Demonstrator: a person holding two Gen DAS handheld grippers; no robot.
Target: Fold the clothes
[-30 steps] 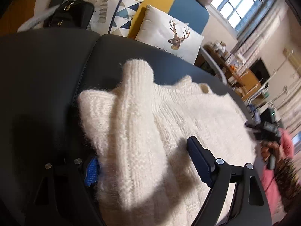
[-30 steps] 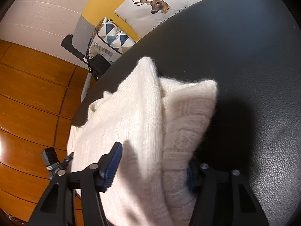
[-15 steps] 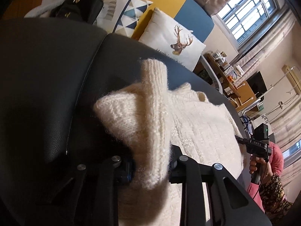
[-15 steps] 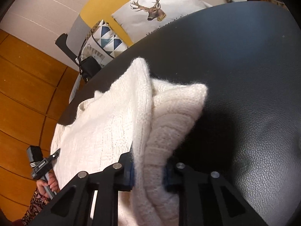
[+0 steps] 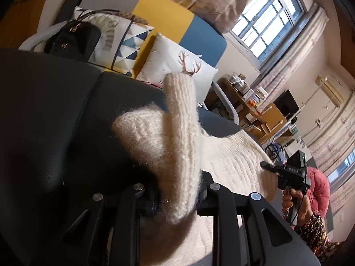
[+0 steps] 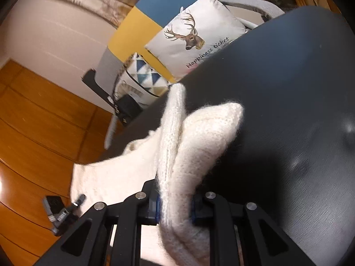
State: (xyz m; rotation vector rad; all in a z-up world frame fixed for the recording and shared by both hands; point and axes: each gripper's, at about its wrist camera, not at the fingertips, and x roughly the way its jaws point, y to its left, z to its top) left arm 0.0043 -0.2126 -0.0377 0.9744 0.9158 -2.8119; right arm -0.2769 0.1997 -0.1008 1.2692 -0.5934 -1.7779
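A cream knitted sweater (image 5: 224, 155) lies partly folded on a black leather surface (image 5: 44, 115). My left gripper (image 5: 177, 196) is shut on one bunched end of the sweater and holds it raised off the surface. My right gripper (image 6: 175, 206) is shut on the other end of the sweater (image 6: 195, 137), also lifted. The fabric hides the pads of both grippers. The right gripper (image 5: 286, 173) shows in the left wrist view at the sweater's far edge, and the left gripper (image 6: 62, 212) shows in the right wrist view.
A deer-print pillow (image 5: 177, 66), a triangle-pattern pillow (image 5: 124, 40) and a black handbag (image 5: 73, 40) sit on a sofa behind the surface. A wooden shelf with jars (image 5: 248, 97) stands to the right. Orange wood panelling (image 6: 40, 119) is at the left.
Both grippers closed on the sweater's ends about half a second ago and have since lifted them up off the surface, bunching the fabric.
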